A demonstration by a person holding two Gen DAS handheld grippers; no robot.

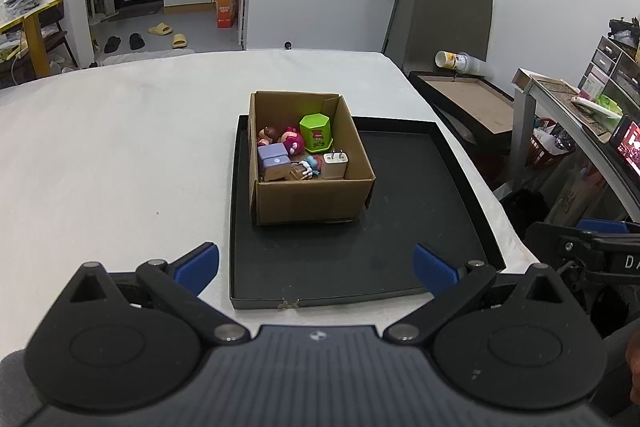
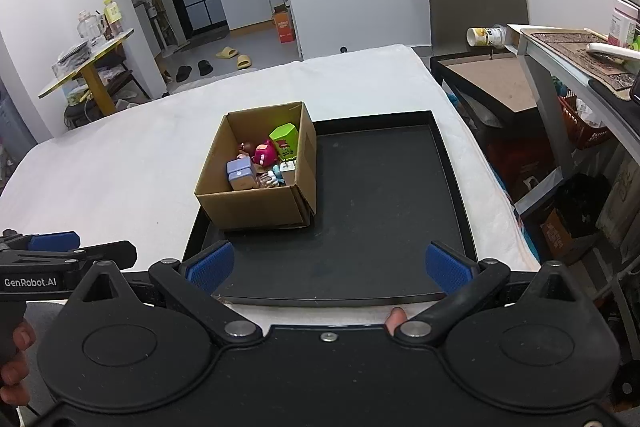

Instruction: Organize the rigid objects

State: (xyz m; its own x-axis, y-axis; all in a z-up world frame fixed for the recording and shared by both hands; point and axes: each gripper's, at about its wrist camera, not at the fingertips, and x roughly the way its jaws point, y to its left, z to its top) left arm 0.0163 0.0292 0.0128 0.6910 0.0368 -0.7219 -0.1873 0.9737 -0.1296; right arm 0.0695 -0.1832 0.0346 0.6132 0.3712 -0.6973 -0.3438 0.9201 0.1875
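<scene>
Holding one box (image 1: pixel 308 195), two tools (image 1: pixel 316 267) (image 2: pixel 330 267) spread.

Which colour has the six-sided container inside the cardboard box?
Bright green, with a small red picture on its side. The container shows best in the left wrist view.

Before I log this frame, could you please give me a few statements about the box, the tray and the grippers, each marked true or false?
1. The cardboard box stands on the black tray. True.
2. The box is empty. False: it holds small items, among them a green container and a white plug adapter.
3. The left gripper is open and holds nothing. True.
4. The right gripper is shut on a toy. False: it is open and empty.
5. The tray lies on a white-covered surface. True.
</scene>
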